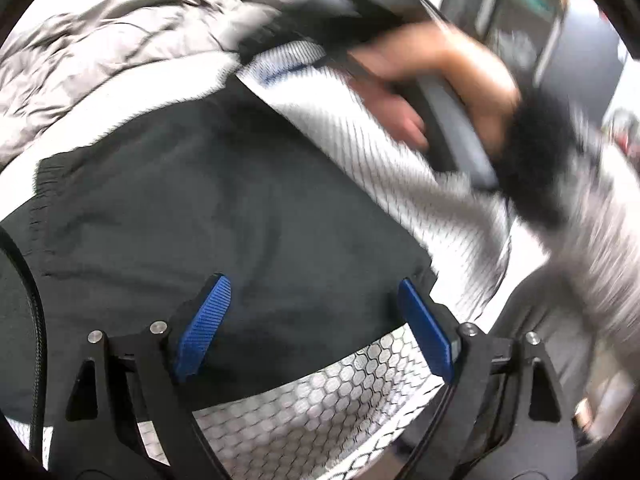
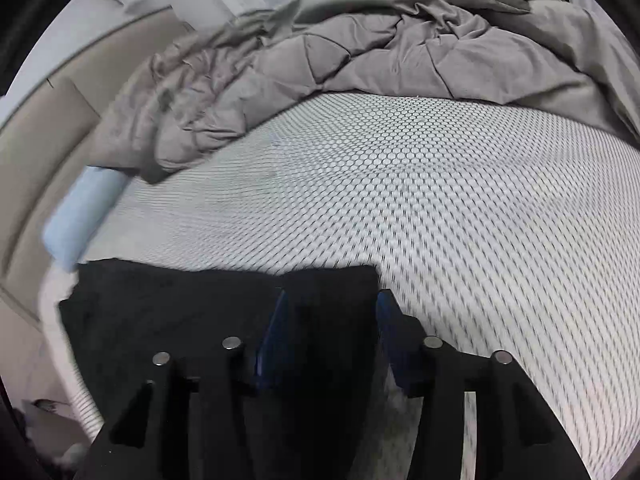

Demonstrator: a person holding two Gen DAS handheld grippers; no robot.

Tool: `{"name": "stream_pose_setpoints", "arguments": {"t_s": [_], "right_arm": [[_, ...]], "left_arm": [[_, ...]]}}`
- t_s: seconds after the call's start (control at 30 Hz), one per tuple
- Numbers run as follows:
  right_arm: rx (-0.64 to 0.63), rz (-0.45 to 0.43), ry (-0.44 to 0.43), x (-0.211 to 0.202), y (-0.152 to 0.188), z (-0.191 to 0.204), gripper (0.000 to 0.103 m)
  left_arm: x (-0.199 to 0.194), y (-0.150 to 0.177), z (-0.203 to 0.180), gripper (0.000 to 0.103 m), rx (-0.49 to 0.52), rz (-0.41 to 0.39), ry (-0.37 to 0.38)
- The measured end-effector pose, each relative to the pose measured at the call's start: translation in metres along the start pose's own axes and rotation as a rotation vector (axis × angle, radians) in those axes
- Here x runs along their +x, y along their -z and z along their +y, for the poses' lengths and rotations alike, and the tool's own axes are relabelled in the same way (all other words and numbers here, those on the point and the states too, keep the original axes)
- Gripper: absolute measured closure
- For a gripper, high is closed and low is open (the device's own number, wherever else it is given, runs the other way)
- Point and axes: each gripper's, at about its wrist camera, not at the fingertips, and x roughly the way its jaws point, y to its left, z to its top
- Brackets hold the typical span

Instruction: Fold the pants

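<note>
Pants (image 1: 192, 208) lie flat on the mattress (image 2: 420, 184), dark, thin, limp cloth; judged light and floppy, with no stiffness to carry a fold, and likely to slide a little on the honeycomb-patterned mattress cover. Left gripper (image 1: 316, 320) hovers over the near part of the pants, jaws wide apart, blue pads clear of the cloth, nothing held. Right gripper (image 2: 332, 332) sits over a corner of the pants; jaws partly apart, dark fabric between them, but the view is dark and smeared, so I cannot tell whether the pads pinch it. Best hold, in my judgement: an outer edge or corner, such as the gathered band (image 1: 40, 200) at the far-left side of the pants, pinching both layers together so the lower one does not lag. The person's hand (image 1: 432, 92), blurred, grips the right tool's handle beyond the pants. A rumpled grey quilt (image 2: 360, 52) is heaped on the mattress, well beyond the pants; a pale blue roll (image 2: 84, 216) lies just beyond their left corner. Mattress beside the pants is bare; nothing blocks a fold.
</note>
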Motion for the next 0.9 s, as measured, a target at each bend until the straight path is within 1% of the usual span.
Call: {"name": "stream_pose_setpoints", "arguments": {"t_s": [0.03, 0.07, 0.1, 0.13, 0.17, 0.23, 0.27, 0.33, 0.37, 0.43, 0.47, 0.5, 0.53, 0.57, 0.6, 0.67, 0.7, 0.77, 0.8, 0.87, 0.9], "right_arm": [[0.006, 0.014, -0.003, -0.008, 0.009, -0.002, 0.055], [0.009, 0.025, -0.004, -0.013, 0.019, -0.002, 0.055], [0.024, 0.04, -0.012, -0.018, 0.032, -0.004, 0.055], [0.044, 0.067, -0.038, -0.02, 0.045, -0.006, 0.055], [0.075, 0.089, -0.084, -0.021, 0.06, -0.009, 0.055], [0.115, 0.132, -0.146, -0.018, 0.084, -0.009, 0.057], [0.121, 0.138, -0.15, -0.016, 0.091, -0.007, 0.066], [0.103, 0.128, -0.145, -0.021, 0.105, -0.004, 0.077], [0.078, 0.117, -0.143, -0.021, 0.102, -0.001, 0.087], [0.067, 0.052, -0.141, -0.024, 0.088, 0.001, 0.088], [0.071, 0.026, -0.105, -0.023, 0.078, 0.0, 0.088], [0.044, 0.021, -0.056, -0.017, 0.071, 0.005, 0.085], [0.007, 0.031, 0.007, -0.012, 0.068, 0.009, 0.082], [-0.012, 0.05, 0.043, -0.008, 0.067, 0.012, 0.079], [-0.012, 0.058, 0.052, -0.009, 0.068, 0.013, 0.078], [-0.001, 0.036, 0.074, -0.021, 0.072, 0.015, 0.076], [-0.01, -0.007, 0.095, -0.036, 0.076, 0.018, 0.076], [-0.069, -0.083, 0.091, -0.061, 0.083, 0.034, 0.076], [-0.096, -0.091, 0.07, -0.067, 0.085, 0.04, 0.076], [-0.158, -0.073, 0.008, -0.071, 0.095, 0.057, 0.076], [-0.191, -0.05, -0.013, -0.064, 0.1, 0.07, 0.076]], "left_arm": [[-0.013, -0.002, 0.01, 0.018, -0.031, -0.034, 0.01], [-0.029, -0.004, 0.025, 0.018, -0.074, -0.078, 0.003], [-0.038, -0.005, 0.034, 0.018, -0.095, -0.098, -0.011], [-0.048, -0.007, 0.046, 0.018, -0.121, -0.122, -0.035], [-0.057, -0.007, 0.061, 0.018, -0.157, -0.144, -0.065], [-0.068, -0.009, 0.086, 0.018, -0.221, -0.168, -0.112], [-0.072, -0.008, 0.103, 0.018, -0.271, -0.172, -0.135], [-0.074, -0.008, 0.12, 0.018, -0.325, -0.169, -0.148], [-0.075, -0.007, 0.132, 0.018, -0.355, -0.168, -0.157], [-0.076, -0.007, 0.146, 0.018, -0.378, -0.17, -0.179], [-0.075, -0.008, 0.151, 0.018, -0.378, -0.169, -0.196], [-0.074, -0.009, 0.156, 0.018, -0.377, -0.168, -0.215], [-0.072, -0.008, 0.163, 0.018, -0.378, -0.166, -0.226], [-0.07, -0.007, 0.168, 0.018, -0.38, -0.154, -0.243], [-0.065, -0.008, 0.171, 0.018, -0.38, -0.147, -0.252], [-0.057, -0.008, 0.172, 0.018, -0.356, -0.126, -0.276], [-0.051, -0.009, 0.17, 0.018, -0.341, -0.119, -0.277], [-0.04, -0.012, 0.158, 0.018, -0.272, -0.095, -0.26], [-0.036, -0.014, 0.152, 0.018, -0.246, -0.085, -0.255], [-0.02, -0.021, 0.138, 0.018, -0.175, -0.062, -0.221], [-0.015, -0.023, 0.131, 0.018, -0.152, -0.05, -0.202]]}}
